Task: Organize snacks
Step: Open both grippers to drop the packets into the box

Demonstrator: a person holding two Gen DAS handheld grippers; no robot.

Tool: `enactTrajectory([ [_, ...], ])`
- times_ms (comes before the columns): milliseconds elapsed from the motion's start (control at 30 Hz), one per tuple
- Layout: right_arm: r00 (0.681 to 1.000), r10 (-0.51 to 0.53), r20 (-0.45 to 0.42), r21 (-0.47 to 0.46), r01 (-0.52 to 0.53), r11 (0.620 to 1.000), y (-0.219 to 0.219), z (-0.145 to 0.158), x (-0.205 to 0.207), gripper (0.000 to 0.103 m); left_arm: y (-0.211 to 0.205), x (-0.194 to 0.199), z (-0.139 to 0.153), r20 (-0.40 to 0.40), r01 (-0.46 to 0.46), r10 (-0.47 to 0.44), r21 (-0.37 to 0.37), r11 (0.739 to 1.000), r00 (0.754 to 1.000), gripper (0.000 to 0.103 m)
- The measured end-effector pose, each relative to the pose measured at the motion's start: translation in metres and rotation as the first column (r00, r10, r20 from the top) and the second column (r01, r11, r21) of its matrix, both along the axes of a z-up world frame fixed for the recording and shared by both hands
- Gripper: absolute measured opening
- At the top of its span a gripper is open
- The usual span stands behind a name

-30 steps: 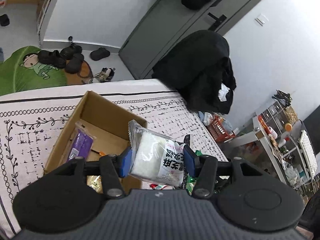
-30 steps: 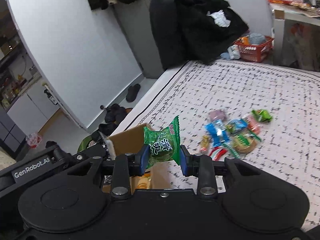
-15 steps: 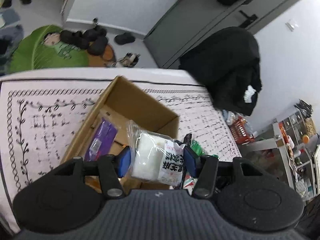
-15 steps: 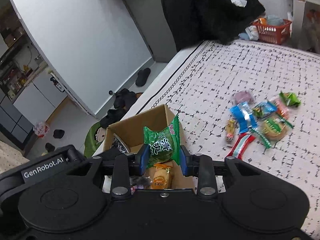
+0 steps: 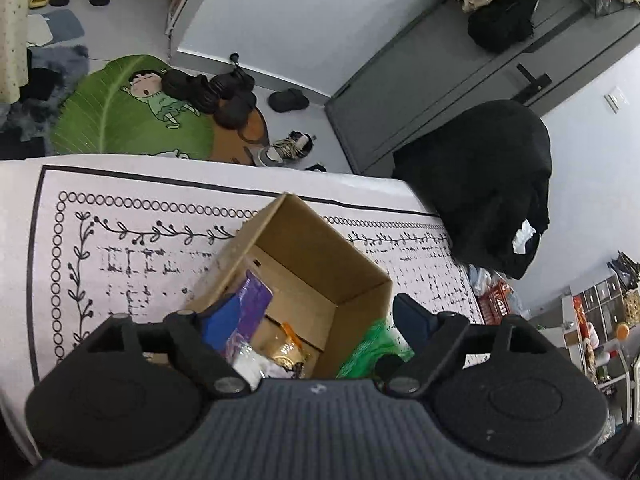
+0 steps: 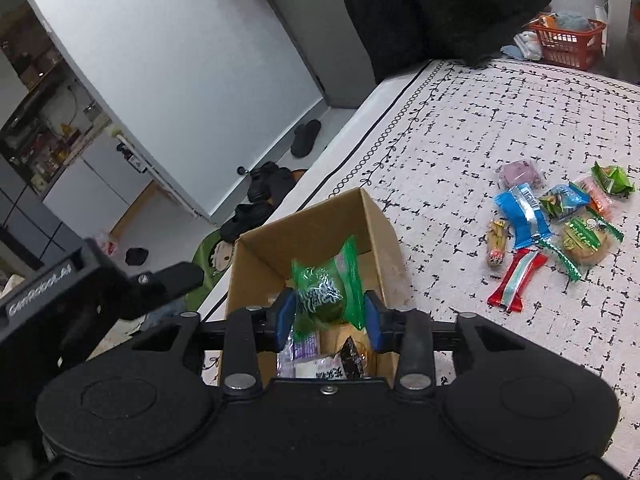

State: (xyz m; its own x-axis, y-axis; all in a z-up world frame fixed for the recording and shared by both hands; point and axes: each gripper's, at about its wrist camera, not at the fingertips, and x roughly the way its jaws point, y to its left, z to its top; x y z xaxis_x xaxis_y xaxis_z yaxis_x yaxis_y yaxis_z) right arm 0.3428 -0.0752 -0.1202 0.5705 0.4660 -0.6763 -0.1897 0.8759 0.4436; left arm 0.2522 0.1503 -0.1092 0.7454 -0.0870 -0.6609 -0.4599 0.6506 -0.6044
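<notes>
Your right tongs (image 6: 326, 316) are clamped on a green packet (image 6: 326, 292), which stands upright between the blue pads directly above the open cardboard box (image 6: 320, 228). Below it, inside the box, you can see a purple packet (image 6: 298, 350), a white packet (image 6: 316, 370) and a dark-wrapped snack lying on the bottom.

Your left tongs (image 5: 316, 320) are spread wide and hold nothing. They hang over the same box (image 5: 320, 248), with one blue pad inside its near left corner and the other just outside its right wall. The white packet (image 5: 250, 364) lies in the box just under the left finger, beside the purple packet (image 5: 248, 316) and a clear-wrapped golden snack (image 5: 290, 350).

The box sits near the corner of the patterned bed cover (image 6: 480, 128). The remaining loose snacks (image 6: 556, 224) lie in a cluster on the cover, well apart from the box, to its right.

Compared with half a second ago, your left tongs have let go: the white packet they gripped then is now down in the box, and the fingers have opened out. Your right tongs have carried the green packet from the box's edge to over its middle.
</notes>
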Motion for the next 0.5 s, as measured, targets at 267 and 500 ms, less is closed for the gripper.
enactTrajectory([
  [267,0.996,-0.076,0.036,-0.029,0.077,0.997,-0.036,0.011,-0.008,0.065,-0.015,0.005,0.002,-0.034,0.043,-0.041,0.044,0.998,0.999,0.085],
  [500,0.988,-0.148,0.043,-0.079,0.151,0.985,-0.081,0.014,-0.014,0.079,-0.04,0.006,0.008,-0.031,0.099,-0.096,0.125,0.987,0.995,0.095],
])
